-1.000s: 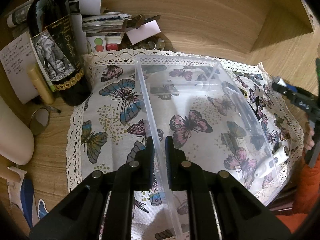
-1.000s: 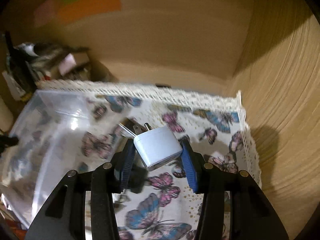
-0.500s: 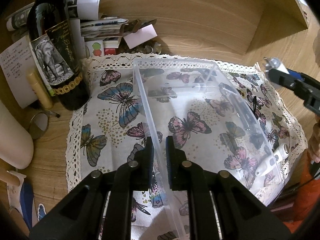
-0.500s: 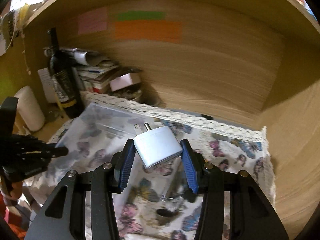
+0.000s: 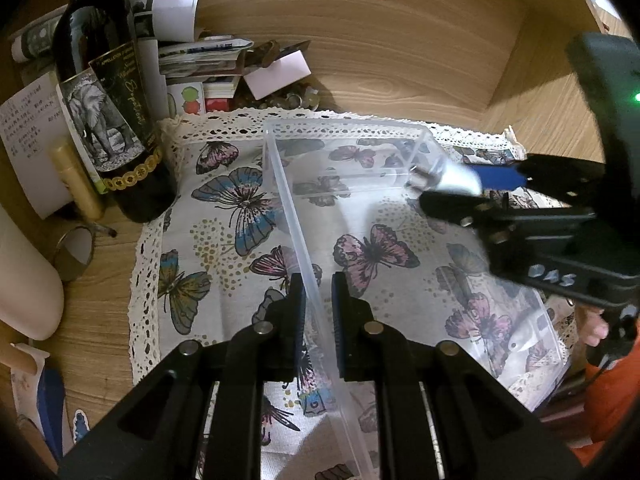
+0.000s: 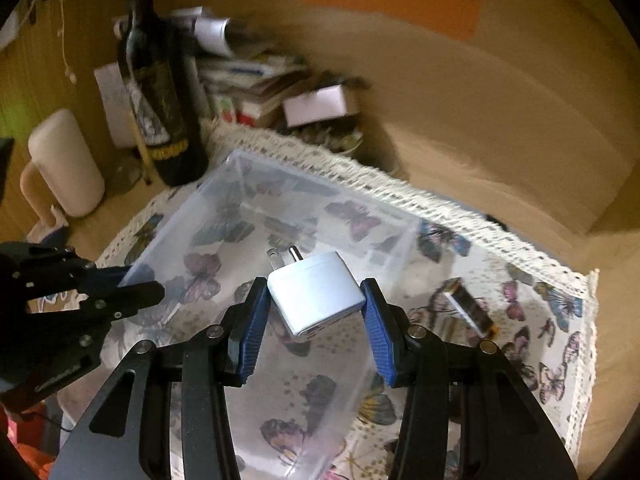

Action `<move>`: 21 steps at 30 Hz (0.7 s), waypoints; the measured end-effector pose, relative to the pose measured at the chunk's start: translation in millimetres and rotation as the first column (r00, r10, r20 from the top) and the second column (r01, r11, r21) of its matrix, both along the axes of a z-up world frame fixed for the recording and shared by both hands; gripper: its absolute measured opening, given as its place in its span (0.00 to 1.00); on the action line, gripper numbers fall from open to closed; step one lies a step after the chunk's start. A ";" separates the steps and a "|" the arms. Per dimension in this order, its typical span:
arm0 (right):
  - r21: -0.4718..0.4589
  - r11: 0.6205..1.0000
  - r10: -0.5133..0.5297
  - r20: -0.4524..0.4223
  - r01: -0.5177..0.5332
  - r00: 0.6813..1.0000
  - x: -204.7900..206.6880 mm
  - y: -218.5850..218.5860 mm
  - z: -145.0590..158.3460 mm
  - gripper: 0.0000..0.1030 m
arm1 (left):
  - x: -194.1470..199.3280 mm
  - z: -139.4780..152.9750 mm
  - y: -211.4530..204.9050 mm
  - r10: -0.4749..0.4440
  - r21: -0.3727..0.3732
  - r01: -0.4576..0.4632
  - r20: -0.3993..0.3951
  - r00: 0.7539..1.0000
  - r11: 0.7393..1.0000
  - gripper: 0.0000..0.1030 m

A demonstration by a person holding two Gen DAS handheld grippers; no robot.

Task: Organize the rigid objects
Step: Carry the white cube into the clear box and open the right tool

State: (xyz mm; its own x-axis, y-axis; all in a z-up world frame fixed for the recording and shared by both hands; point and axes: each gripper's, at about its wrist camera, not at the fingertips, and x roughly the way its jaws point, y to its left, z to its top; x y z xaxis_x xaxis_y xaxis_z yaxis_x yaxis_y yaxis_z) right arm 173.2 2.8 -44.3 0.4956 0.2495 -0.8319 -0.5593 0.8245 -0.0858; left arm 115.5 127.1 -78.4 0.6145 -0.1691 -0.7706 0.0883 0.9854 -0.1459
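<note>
**A:** Judging by both views, how far has the sorting got?

**B:** Barely begun, it seems. The right gripper (image 6: 316, 316) has its blue pads closed on a white plug adapter (image 6: 316, 296), prongs pointing away, at the centre of the right wrist frame, over the clear plastic bin (image 6: 224, 184). It hangs above the bin, not yet set down.

**A:** And the other side?

**B:** The left gripper (image 5: 318, 304), low in the middle of its frame, is closed to a narrow gap with the bin's near wall (image 5: 296, 216) between its fingers, apparently steadying it on the butterfly cloth (image 5: 200, 280).

**A:** Anything inside already?

**B:** A small white item (image 5: 520, 340) shows at the bin's lower right corner in the left view; whether it lies inside or beneath cannot be told. A dark flat object (image 6: 468, 308) lies on the cloth right of the bin, probably yet to be put away.

**A:** So what remains?

**B:** Lowering and releasing the adapter, then that piece. The wine bottle (image 5: 108, 92) at upper left stands clear.
</note>
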 end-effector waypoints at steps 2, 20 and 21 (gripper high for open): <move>-0.015 1.000 0.007 -0.028 -0.007 1.000 3.6 4.7 -8.0 0.42 | 0.1 0.1 0.2 -0.002 0.001 0.002 0.000 1.000 1.000 0.11; -0.024 0.999 0.031 0.021 -0.030 0.999 -3.3 5.6 6.3 0.48 | 0.0 0.7 -0.1 -0.009 0.012 0.009 0.005 1.000 1.000 0.11; -0.021 0.999 0.025 0.032 -0.024 0.999 -3.7 2.5 10.2 0.50 | -0.2 0.5 -0.3 -0.009 0.012 0.009 0.005 1.000 1.000 0.11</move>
